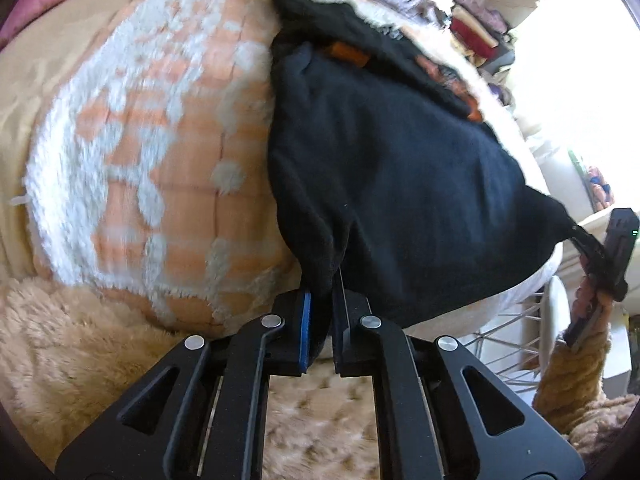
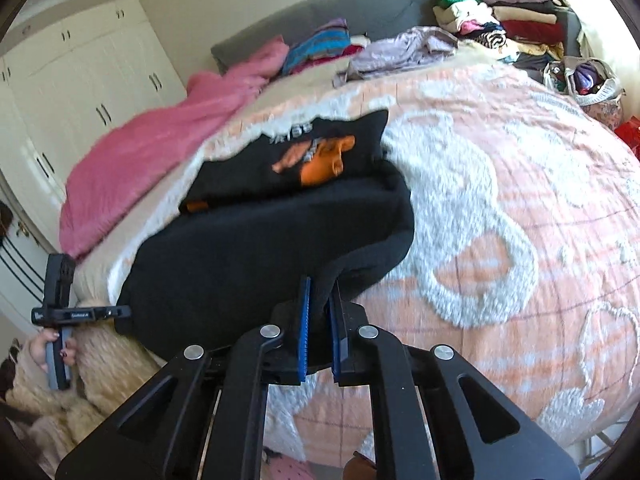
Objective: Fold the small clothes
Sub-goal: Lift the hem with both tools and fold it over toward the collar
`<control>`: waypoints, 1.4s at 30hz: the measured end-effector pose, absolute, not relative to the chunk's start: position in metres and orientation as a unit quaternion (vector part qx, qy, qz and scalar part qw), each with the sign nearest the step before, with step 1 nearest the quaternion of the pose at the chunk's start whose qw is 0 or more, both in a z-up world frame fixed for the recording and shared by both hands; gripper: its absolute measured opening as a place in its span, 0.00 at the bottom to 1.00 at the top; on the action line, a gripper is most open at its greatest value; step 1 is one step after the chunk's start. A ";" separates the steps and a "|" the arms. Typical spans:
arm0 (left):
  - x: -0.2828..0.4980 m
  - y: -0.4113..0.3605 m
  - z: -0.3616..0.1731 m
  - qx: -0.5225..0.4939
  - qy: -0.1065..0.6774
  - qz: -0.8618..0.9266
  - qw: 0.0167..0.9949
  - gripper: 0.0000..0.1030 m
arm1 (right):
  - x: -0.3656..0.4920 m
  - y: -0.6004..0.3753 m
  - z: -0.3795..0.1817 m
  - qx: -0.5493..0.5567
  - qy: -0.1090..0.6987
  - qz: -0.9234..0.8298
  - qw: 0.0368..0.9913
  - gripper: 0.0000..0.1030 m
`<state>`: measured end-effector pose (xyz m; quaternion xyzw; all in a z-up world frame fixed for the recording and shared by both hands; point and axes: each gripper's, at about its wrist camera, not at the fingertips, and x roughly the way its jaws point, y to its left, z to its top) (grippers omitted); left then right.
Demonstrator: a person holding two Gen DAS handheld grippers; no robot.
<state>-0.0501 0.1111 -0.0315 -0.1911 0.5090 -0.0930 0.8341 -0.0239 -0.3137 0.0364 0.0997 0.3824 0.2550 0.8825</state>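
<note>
A small black garment with an orange print lies on a peach and white tufted bedspread. Its near part is lifted and doubled back over the printed part. My left gripper is shut on the garment's near left corner. My right gripper is shut on the other near corner of the black garment. Each gripper also shows in the other's view, the right gripper at the cloth's right corner and the left gripper at its left one, each held by a hand.
A pink blanket lies along the bed's left side. Piles of folded and loose clothes crowd the head of the bed by a grey headboard. White wardrobes stand at left. A fluffy tan sleeve is at the right.
</note>
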 end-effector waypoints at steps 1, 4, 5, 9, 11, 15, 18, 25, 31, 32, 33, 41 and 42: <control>-0.051 0.112 -0.025 -0.193 0.501 -0.096 0.838 0.02 | -0.023 -0.315 0.041 0.104 0.375 0.256 0.885 0.07; -0.050 0.117 0.000 -0.207 0.473 -0.107 0.850 0.02 | -0.021 -0.320 0.054 0.120 0.354 0.260 0.890 0.07; -0.049 0.120 0.011 -0.210 0.461 -0.109 0.855 0.02 | -0.020 -0.322 0.058 0.126 0.348 0.261 0.892 0.07; -0.043 0.129 0.037 -0.223 0.428 -0.111 0.869 0.02 | -0.012 -0.331 0.077 0.148 0.319 0.257 0.900 0.07; -0.040 0.133 0.050 -0.228 0.411 -0.110 0.876 0.02 | -0.008 -0.337 0.088 0.160 0.303 0.256 0.904 0.07; -0.031 0.142 0.071 -0.240 0.382 -0.104 0.887 0.02 | 0.000 -0.342 0.105 0.160 0.280 0.248 0.913 0.07; -0.024 0.144 0.081 -0.244 0.369 -0.099 0.891 0.02 | 0.006 -0.343 0.113 0.160 0.272 0.243 0.917 0.07; -0.011 0.145 0.099 -0.244 0.348 -0.088 0.901 0.02 | 0.024 -0.334 0.130 0.151 0.252 0.230 0.928 0.07; 0.006 0.144 0.110 -0.226 0.336 -0.067 0.912 0.02 | 0.042 -0.329 0.138 0.148 0.243 0.223 0.932 0.07; 0.011 0.143 0.112 -0.218 0.333 -0.061 0.915 0.02 | 0.045 -0.328 0.139 0.148 0.242 0.221 0.933 0.07; 0.012 0.142 0.114 -0.213 0.331 -0.057 0.917 0.02 | 0.048 -0.327 0.139 0.148 0.242 0.220 0.933 0.07; 0.036 0.145 0.119 -0.209 0.322 -0.048 0.922 0.02 | 0.078 -0.324 0.143 0.141 0.241 0.211 0.937 0.07; 0.039 0.146 0.120 -0.210 0.321 -0.047 0.922 0.02 | 0.081 -0.324 0.143 0.142 0.241 0.211 0.937 0.07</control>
